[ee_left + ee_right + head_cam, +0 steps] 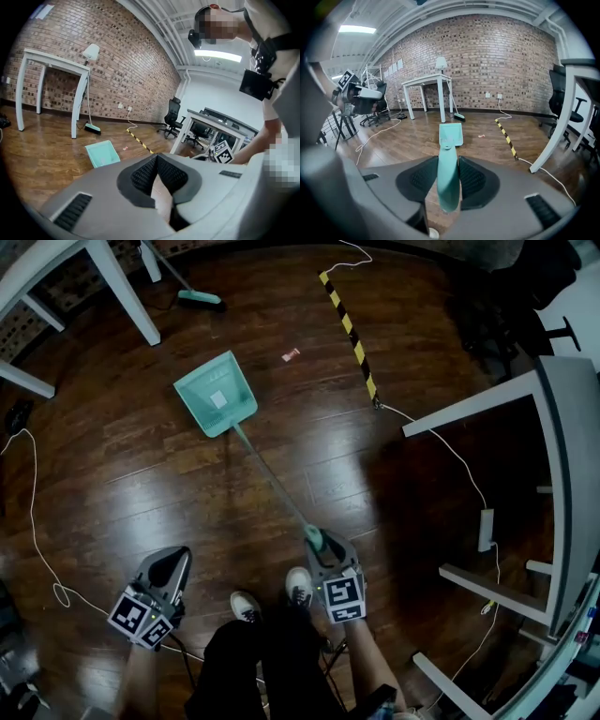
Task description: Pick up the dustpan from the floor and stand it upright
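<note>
Teal long-handled dustpan [217,395]: pan on the wood floor [122,474] at far middle, handle tip pinched in our right gripper [323,547] near our feet. Left gripper [172,563], near left: jaws pressed together on nothing. We judge it best to lift the tip steadily over the pan, gripping firmly against twist.

Dim floor from above, a brighter room at gripper height

Ceiling light strips [220,55] cast an even, cool light. The wooden floor [141,474] carries a soft sheen on its boards and falls to near black at the far right and in the corners. Straight lines bow toward every edge, and black rims ring both gripper views. The dustpan handle [449,183], close to the lens, looks slightly soft.
</note>
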Action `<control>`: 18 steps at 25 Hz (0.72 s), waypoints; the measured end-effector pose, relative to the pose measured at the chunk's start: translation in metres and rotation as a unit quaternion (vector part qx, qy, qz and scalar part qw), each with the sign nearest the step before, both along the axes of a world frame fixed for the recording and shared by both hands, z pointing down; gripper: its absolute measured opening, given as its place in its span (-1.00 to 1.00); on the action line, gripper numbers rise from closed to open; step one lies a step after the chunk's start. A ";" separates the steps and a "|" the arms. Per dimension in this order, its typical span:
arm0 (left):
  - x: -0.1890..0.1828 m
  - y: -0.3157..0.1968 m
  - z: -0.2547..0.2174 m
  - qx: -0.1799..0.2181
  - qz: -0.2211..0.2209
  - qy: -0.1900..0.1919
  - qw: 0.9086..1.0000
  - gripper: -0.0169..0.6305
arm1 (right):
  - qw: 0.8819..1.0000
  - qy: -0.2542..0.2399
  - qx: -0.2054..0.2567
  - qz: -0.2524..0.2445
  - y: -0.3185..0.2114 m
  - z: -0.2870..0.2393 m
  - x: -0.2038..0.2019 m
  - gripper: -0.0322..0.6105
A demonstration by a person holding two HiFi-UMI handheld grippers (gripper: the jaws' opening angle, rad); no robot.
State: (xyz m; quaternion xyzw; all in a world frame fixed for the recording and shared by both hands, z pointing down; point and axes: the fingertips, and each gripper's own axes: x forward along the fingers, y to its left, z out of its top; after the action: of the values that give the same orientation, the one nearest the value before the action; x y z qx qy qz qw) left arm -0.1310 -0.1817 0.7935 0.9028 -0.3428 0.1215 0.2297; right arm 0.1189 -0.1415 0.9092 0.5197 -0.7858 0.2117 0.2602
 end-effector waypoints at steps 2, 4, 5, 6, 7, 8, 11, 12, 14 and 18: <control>-0.006 -0.001 -0.026 -0.003 -0.004 0.003 1.000 -0.96 | 1.000 0.002 -0.014 0.000 -0.001 -0.019 -0.005 -0.46; -0.012 -0.005 -0.053 0.000 -0.005 0.002 1.000 -0.96 | 1.000 0.004 -0.025 0.002 -0.007 -0.037 -0.009 -0.46; -0.016 -0.009 -0.065 0.003 -0.004 0.001 1.000 -0.96 | 1.000 0.004 -0.028 0.005 -0.012 -0.046 -0.011 -0.46; -0.020 -0.015 -0.078 0.006 -0.004 -0.001 1.000 -0.96 | 1.000 0.004 -0.029 0.009 -0.018 -0.055 -0.013 -0.46; -0.025 -0.021 -0.090 0.008 -0.006 -0.001 1.000 -0.96 | 1.000 0.003 -0.029 0.010 -0.024 -0.065 -0.016 -0.46; -0.029 -0.028 -0.102 0.009 -0.010 0.000 1.000 -0.96 | 0.999 0.003 -0.030 0.008 -0.030 -0.075 -0.020 -0.46; -0.035 -0.057 -0.138 0.021 -0.016 0.002 1.000 -0.96 | 0.999 0.003 -0.033 -0.007 -0.053 -0.108 -0.030 -0.46; -0.035 -0.069 -0.149 0.027 -0.015 0.003 1.000 -0.96 | 0.999 0.002 -0.032 -0.011 -0.063 -0.118 -0.032 -0.46; -0.036 -0.096 -0.169 0.036 -0.022 0.006 0.999 -0.96 | 0.999 -0.005 -0.028 -0.021 -0.086 -0.139 -0.039 -0.46; -0.033 -0.148 -0.199 0.039 -0.047 0.017 0.998 -0.96 | 0.999 -0.015 -0.024 -0.032 -0.136 -0.172 -0.050 -0.46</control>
State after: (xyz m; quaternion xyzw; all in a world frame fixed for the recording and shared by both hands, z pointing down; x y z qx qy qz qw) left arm -0.1641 -0.3296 0.5949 0.8959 -0.3854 0.0820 0.2051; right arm 0.0685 -0.2777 0.7370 0.4848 -0.8002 0.2301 0.2676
